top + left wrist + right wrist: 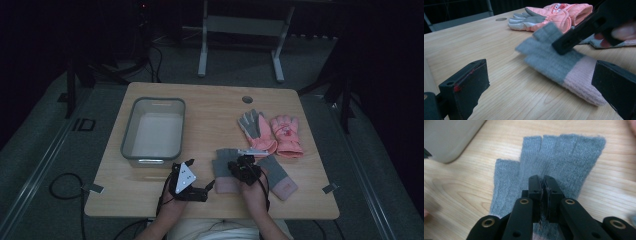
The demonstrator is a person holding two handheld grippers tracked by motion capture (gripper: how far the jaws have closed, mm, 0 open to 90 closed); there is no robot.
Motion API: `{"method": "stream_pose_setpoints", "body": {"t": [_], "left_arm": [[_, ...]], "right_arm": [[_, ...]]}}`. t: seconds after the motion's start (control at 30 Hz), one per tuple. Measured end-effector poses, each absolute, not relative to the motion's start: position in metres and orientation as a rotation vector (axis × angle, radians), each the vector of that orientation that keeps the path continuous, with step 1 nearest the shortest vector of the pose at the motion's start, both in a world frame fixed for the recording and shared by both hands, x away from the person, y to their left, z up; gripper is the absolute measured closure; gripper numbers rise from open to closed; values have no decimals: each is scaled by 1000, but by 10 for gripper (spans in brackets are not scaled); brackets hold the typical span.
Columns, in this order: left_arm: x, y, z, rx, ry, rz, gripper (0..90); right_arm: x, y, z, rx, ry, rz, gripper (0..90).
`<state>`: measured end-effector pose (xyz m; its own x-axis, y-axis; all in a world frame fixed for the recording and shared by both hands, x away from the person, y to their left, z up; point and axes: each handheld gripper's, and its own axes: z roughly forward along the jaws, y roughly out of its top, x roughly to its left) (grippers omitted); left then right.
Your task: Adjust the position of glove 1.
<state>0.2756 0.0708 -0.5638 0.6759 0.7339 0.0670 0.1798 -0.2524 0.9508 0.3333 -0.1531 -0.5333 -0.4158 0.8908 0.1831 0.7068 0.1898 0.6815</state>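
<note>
right gripper (pixel 543 185): jaws pinched together on grey glove (pixel 554 157) just beneath its tips | left gripper (pixel 541 85): wide, empty, glove just ahead | risk: thin pinch of knit may slip free when lifted

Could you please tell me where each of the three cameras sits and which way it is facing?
High view: above the person's side, looking forward and down on the table; forearms, left gripper and right gripper show.
Left gripper view: low on that gripper, looking level across the table between its open jaws at the grey glove; the right gripper crosses above.
Right gripper view: on that gripper, looking down over its shut jaws pinching the grey glove, beside the tub.
All views share that glove.
</note>
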Motion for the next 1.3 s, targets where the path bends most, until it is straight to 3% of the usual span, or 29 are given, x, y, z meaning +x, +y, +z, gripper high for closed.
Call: {"method": "stream_pose_setpoints", "body": {"t": [0.47,0.67,1.0,1.3], "left_arm": [[276,70,-564,1785,730,619,7],[276,71,-564,1786,728,618,7],[276,71,-564,1784,729,612,7],[276,71,-564,1782,731,616,7]], "right_arm": [[339,-146,-552,1574,2150,1042,785],[339,-155,-538,1494,2215,1091,666],[344,-196,-499,1100,2349,1108,659],[348,-275,-491,890,2472,1043,651]]}}
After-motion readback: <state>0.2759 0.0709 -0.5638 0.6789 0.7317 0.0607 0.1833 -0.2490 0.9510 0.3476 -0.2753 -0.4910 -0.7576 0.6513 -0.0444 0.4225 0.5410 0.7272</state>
